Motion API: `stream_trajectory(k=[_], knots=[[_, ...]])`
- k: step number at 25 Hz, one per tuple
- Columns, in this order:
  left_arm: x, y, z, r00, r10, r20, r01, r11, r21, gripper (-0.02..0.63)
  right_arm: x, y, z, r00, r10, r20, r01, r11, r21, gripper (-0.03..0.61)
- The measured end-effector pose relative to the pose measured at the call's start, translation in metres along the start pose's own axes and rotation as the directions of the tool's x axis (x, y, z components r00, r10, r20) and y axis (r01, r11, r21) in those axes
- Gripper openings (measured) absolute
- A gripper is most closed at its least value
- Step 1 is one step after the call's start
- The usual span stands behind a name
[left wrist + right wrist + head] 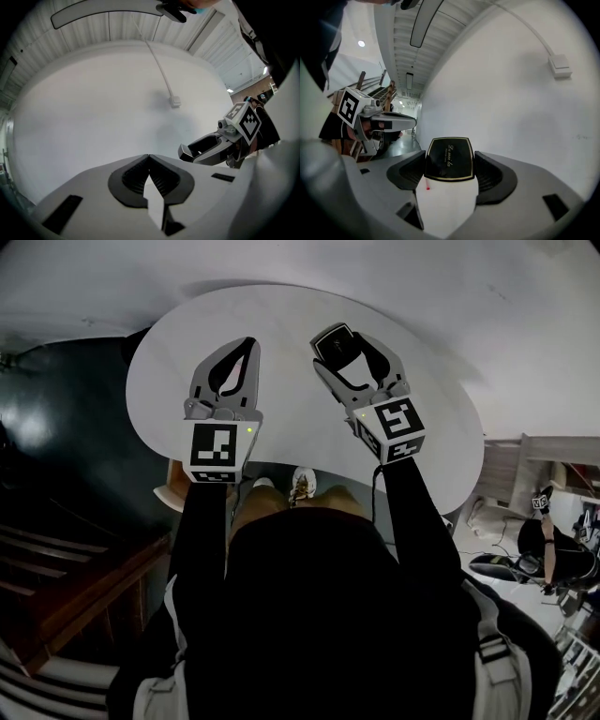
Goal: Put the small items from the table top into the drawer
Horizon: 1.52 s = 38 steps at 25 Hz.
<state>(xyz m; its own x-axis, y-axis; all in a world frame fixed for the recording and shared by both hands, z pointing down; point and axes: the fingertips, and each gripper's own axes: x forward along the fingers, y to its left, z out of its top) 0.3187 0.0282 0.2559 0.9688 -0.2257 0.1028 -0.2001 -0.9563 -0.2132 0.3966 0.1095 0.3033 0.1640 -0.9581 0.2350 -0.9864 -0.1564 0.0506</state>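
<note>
While the left tongs point(149, 158) sit closed and empty, the right tongs point(450, 162) clamp one black case point(449, 152)

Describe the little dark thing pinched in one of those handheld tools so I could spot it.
Over the white round table, find the right gripper. Clamped between its jaws is a small black box with a thin gold border and gold script; the left gripper beside it is shut on nothing.
</note>
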Motion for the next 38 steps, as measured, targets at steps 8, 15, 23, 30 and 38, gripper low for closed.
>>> stream_trajectory(k=[8, 15, 23, 30, 38], knots=[[-0.091, 0.081, -0.029, 0.963, 0.256, -0.090, -0.256, 0.967, 0.004, 0.015, 0.064, 0.103, 0.015, 0.964, 0.265, 0.025, -0.264, 0.964, -0.034, 0.345], [-0.198, 0.150, -0.055, 0.883, 0.443, -0.156, -0.446, 0.895, 0.020, 0.015, 0.108, 0.230, 0.041, 0.880, 0.472, 0.057, -0.466, 0.880, -0.090, 0.345], [-0.305, 0.207, -0.073, 0.793, 0.578, -0.193, -0.583, 0.812, 0.038, 0.015, 0.135, 0.352, 0.045, 0.787, 0.616, 0.014, -0.611, 0.783, -0.112, 0.345], [-0.332, 0.214, -0.106, 0.772, 0.590, -0.235, -0.608, 0.794, -0.006, 0.015, 0.149, 0.414, -0.012, 0.713, 0.691, -0.118, -0.701, 0.708, -0.086, 0.345], [-0.356, 0.218, -0.169, 0.773, 0.552, -0.311, -0.596, 0.800, -0.063, 0.015, 0.155, 0.488, -0.151, 0.543, 0.742, -0.393, -0.798, 0.601, 0.034, 0.345]])
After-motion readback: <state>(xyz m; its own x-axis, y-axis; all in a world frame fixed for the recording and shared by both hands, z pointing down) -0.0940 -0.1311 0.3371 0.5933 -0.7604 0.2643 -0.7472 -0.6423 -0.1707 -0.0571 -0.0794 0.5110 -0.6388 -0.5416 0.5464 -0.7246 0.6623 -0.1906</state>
